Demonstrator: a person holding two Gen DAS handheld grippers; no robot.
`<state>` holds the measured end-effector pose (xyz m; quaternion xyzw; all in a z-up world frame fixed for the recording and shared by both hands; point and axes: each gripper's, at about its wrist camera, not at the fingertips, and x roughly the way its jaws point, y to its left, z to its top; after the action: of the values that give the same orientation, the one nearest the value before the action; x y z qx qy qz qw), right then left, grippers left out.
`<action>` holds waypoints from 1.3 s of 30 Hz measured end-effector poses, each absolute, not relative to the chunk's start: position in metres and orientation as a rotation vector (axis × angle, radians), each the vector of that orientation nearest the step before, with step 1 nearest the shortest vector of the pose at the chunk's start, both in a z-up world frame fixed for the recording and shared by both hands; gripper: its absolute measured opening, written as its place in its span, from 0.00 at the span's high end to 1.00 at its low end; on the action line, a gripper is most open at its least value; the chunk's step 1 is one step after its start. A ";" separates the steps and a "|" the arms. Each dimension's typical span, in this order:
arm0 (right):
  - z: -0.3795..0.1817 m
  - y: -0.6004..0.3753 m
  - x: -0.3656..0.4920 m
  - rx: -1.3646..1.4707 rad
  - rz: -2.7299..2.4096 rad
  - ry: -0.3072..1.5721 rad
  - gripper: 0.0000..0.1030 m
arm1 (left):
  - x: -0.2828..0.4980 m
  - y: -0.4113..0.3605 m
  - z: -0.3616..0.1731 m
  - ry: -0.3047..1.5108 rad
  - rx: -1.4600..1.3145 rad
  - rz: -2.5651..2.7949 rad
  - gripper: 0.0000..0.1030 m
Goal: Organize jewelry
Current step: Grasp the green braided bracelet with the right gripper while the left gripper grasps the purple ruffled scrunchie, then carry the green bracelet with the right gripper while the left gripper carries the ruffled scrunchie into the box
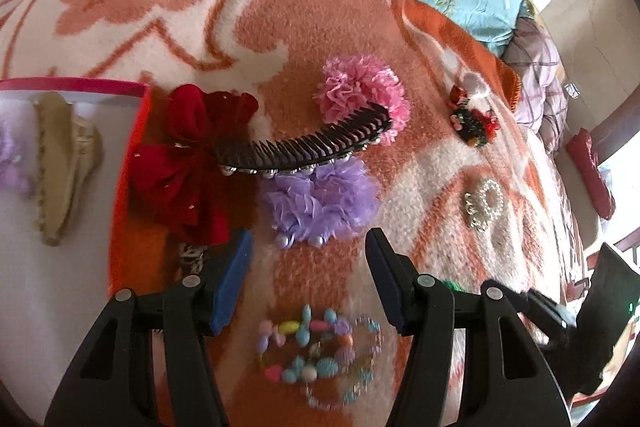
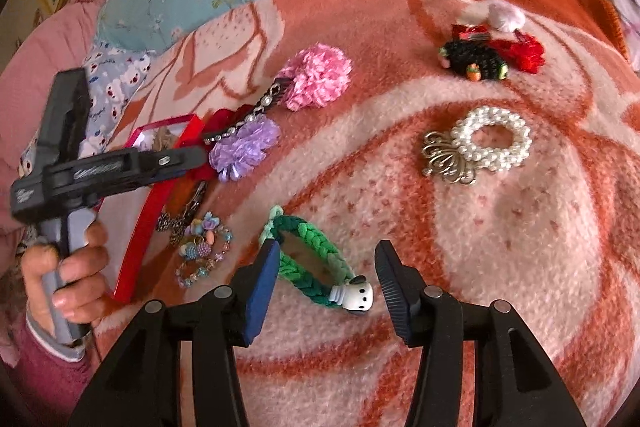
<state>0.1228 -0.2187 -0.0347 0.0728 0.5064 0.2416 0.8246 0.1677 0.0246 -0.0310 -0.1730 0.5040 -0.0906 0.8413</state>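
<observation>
Orange/cream blanket (image 2: pixel 500 247) on bed, jewelry + hair stuff scattered on it. L gripper (image 1: pixel 308 255) fingers spread, nothing between the pads, hovering over blanket; pastel bead bracelet (image 1: pixel 316 339) lies just below the gap at 6 o'clock, blurred, not touched. Purple pompom (image 1: pixel 320 203) sits just past the L tips at 12, black comb clip (image 1: pixel 304 147) w/ pearl edge lies across it, pink pompom (image 1: pixel 360 95) at its 1 o'clock end, red bow (image 1: pixel 188 163) at its 9 o'clock end. Red box (image 1: pixel 138 131) w/ white inside at 9 o'clock edge of L view, beige claw clip (image 1: pixel 64 167) lying in it. Black/red crochet clip (image 1: pixel 472 123) at 2, pearl scrunchie (image 1: pixel 486 203) at 3. R gripper (image 2: pixel 326 271) also let go, pads apart; green braided bracelet (image 2: pixel 308 267) w/ white charm lies on blanket between the tips, leaning against/touching L pad, can't tell for sure, clear of R pad. In R view: pearl scrunchie at 1 o'clock, crochet clip further up at 1, pompoms + comb at 11, bead bracelet at 9 near red box wall. Person's hand (image 2: pixel 68 275) holds L gripper handle at 9 o'clock, maroon sleeve (image 2: pixel 40 367) below.
</observation>
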 end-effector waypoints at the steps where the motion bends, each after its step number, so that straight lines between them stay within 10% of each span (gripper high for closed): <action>1: -0.037 -0.216 0.124 0.146 0.523 1.085 0.50 | 0.170 0.024 -0.034 1.067 -0.372 -0.192 0.44; 6: -0.049 -0.208 0.125 0.108 0.552 1.112 0.49 | 0.188 0.023 -0.047 1.080 -0.374 -0.178 0.49; 9: -0.051 -0.210 0.124 0.106 0.553 1.110 0.53 | 0.191 0.020 -0.051 1.091 -0.376 -0.208 0.73; 14: -0.049 -0.209 0.122 0.091 0.548 1.110 0.89 | 0.185 0.012 -0.045 1.077 -0.343 -0.232 0.93; 39: -0.006 -0.199 0.103 0.198 0.597 1.034 0.91 | 0.103 0.045 0.012 0.941 -0.348 -0.243 0.96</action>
<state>0.1028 -0.1991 -0.0060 0.0933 0.4858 0.2808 0.8224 0.1028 0.0447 0.0124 -0.1663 0.4498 -0.1162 0.8698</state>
